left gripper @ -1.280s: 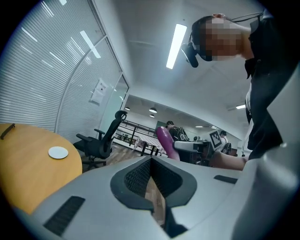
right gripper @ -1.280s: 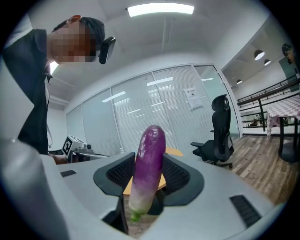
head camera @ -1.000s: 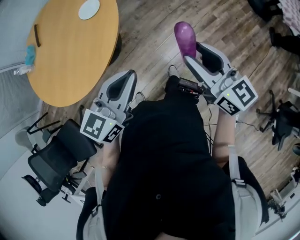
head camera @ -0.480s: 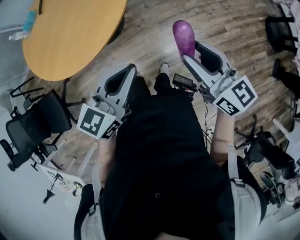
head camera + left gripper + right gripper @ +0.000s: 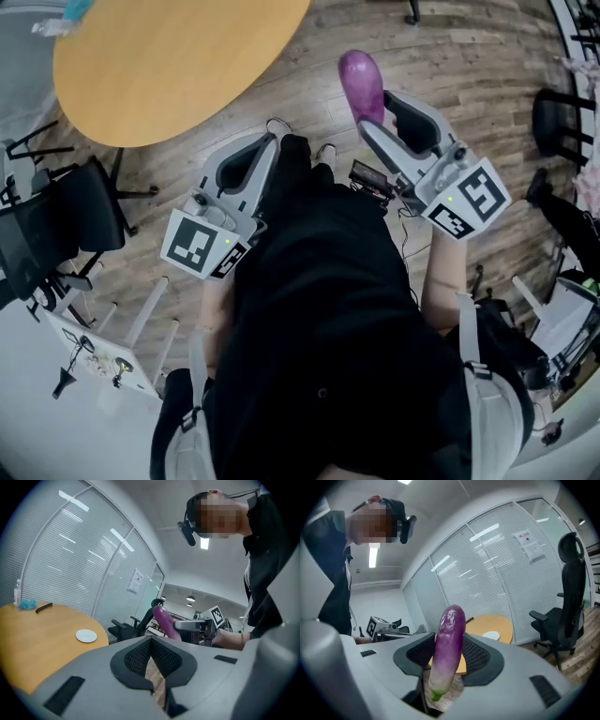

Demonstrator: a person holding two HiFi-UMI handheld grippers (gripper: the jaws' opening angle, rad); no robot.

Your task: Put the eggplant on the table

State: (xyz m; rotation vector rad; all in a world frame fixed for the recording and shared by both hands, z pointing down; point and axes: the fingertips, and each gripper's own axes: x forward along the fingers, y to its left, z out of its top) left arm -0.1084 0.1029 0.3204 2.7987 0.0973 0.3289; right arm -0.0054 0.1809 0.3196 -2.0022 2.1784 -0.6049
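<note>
Long purple eggplant [image 5: 361, 82] held above the wood-plank floor [image 5: 469, 56], not on the round wooden table [image 5: 169, 66].
Right hand-held gripper [image 5: 375, 112], extended forward, clamps the eggplant's pale lower end; left hand-held gripper [image 5: 267, 142], jaws together and empty, points forward nearer the table.

Even, bright light from ceiling lamps [image 5: 371, 556]; fisheye views bend and darken toward the corners.

One eggplant [image 5: 361, 82] is counted, and two grippers: a left gripper [image 5: 266, 142] and a right gripper [image 5: 382, 111]. One round table [image 5: 169, 66] is seen, bearing one white plate [image 5: 86, 635], one clear bottle [image 5: 17, 594] and one black pen [image 5: 43, 607]. One black office chair [image 5: 66, 220] is seen beside it.
</note>
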